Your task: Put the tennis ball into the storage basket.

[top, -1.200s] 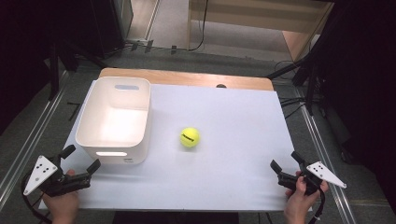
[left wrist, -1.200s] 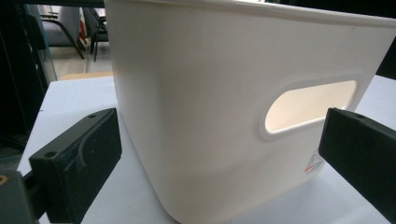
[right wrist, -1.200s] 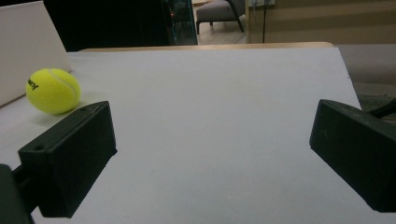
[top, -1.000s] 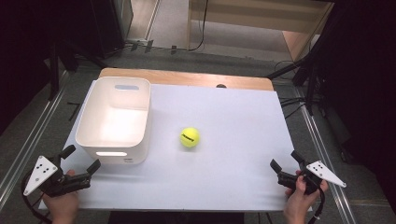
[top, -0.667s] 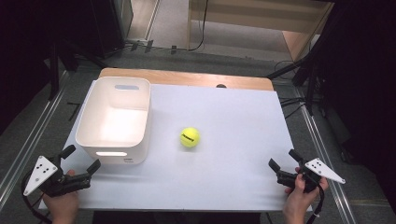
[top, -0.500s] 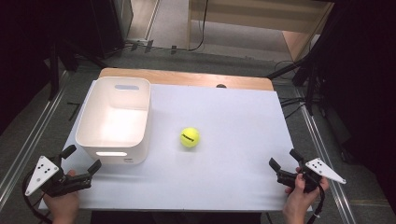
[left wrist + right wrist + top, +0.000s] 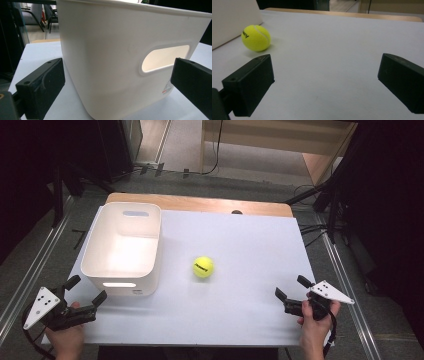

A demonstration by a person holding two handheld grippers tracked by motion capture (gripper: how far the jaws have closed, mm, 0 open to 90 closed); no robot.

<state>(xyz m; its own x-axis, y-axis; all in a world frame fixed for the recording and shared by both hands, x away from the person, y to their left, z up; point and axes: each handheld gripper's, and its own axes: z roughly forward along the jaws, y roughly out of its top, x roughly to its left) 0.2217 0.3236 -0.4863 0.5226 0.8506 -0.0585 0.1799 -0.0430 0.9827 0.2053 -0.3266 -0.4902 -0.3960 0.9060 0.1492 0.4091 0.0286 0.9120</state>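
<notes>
High view: camera up above person's side, looks forward and down, sees whole table (image 7: pixel 250 320) plus floor behind.

Left gripper view: camera sits low on left gripper (image 7: pixel 85 291), looks along its jaws, very close to white bin (image 7: pixel 120 62) wall with handle hole.

Right gripper view: camera sits low on right gripper (image 7: pixel 291 289), just over table, looks across it toward yellow ball (image 7: pixel 256 38), far off at left.

Shared: bin (image 7: pixel 122 250) in high and left views; ball (image 7: pixel 203 267) in high and right views; bin corner (image 7: pixel 234 20) in right view too.

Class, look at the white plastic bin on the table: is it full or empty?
Empty. The high view looks straight into the white plastic bin and shows only its bare floor; the yellow tennis ball lies outside it on the table.
</notes>
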